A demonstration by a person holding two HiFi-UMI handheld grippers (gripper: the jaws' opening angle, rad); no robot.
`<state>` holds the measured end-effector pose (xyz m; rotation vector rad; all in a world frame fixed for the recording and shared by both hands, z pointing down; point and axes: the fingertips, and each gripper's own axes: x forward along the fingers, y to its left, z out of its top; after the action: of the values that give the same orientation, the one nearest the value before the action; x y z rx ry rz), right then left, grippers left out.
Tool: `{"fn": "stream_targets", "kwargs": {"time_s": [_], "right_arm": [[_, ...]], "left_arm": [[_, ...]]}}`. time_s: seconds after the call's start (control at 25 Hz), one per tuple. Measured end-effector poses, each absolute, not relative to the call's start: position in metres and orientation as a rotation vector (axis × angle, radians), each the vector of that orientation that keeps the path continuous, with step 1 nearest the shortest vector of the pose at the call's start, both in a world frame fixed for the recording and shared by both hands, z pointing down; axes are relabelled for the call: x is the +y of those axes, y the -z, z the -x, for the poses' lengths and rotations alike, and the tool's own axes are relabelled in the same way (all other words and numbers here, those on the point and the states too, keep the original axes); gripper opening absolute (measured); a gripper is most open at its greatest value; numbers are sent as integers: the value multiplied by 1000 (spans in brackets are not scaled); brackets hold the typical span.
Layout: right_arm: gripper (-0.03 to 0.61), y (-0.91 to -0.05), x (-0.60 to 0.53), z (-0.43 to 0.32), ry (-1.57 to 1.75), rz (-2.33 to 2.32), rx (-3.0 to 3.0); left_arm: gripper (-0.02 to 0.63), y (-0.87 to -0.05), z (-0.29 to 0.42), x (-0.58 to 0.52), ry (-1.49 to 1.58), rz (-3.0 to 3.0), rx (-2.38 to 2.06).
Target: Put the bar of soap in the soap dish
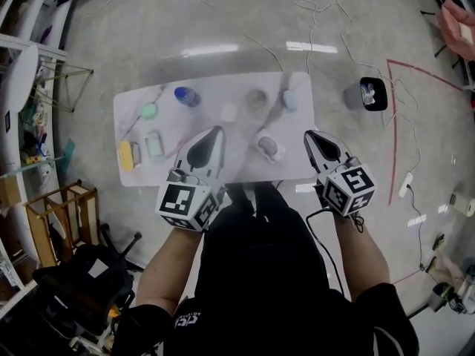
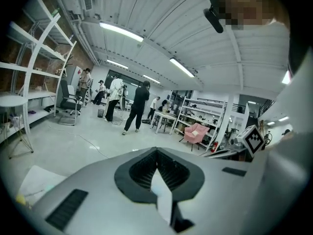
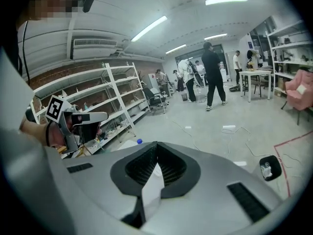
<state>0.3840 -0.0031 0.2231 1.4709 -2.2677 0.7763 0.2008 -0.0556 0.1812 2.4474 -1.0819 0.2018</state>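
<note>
A: Looking down, what's biggest in shot?

B: Grey floor (image 1: pixel 223 21), cables trailing across it, red tape line (image 1: pixel 390 110) at right, black bin (image 1: pixel 373 93) at upper right. Then the white table (image 1: pixel 204 113) mid-frame, w/ the person's dark top (image 1: pixel 267 273) filling the bottom.

A: Claws?

B: The left gripper (image 1: pixel 216 130) sits centre-left and the right gripper (image 1: pixel 309 134) centre-right, both over the table's near edge, noses toward top of frame. Left gripper view: jaws clenched tip to tip, nothing btwn them. Right gripper view: same, clenched & empty.

A: Soap?

B: Too small to be sure. The bar of soap (image 1: pixel 126 155) is prob. the yellow block at the table's left edge. The soap dish (image 1: pixel 154 145) is prob. the pale green tray just right of it. Both are well left of the left gripper.

A: Small stuff?

B: Along the far edge there's a blue-capped bottle (image 1: pixel 187 96), a green round item (image 1: pixel 149 111), a grey bowl (image 1: pixel 257 99) and a pale blue item (image 1: pixel 289 100). A white oval item (image 1: pixel 269 147) lies btwn the two grippers.
</note>
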Motion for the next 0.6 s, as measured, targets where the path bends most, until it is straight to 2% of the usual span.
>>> {"fn": "stream_targets", "kwargs": {"time_s": [0.24,0.6], "right_arm": [[17,-257,-14,-410,-817,-1472,-2225],[17,-345,-28,-425,-882,-1357,-2163]], "left_arm": [[9,-209,-225,-61,-231,-2449,-1053],[9,-274,-224,-74,-272,-2393,-1132]]}}
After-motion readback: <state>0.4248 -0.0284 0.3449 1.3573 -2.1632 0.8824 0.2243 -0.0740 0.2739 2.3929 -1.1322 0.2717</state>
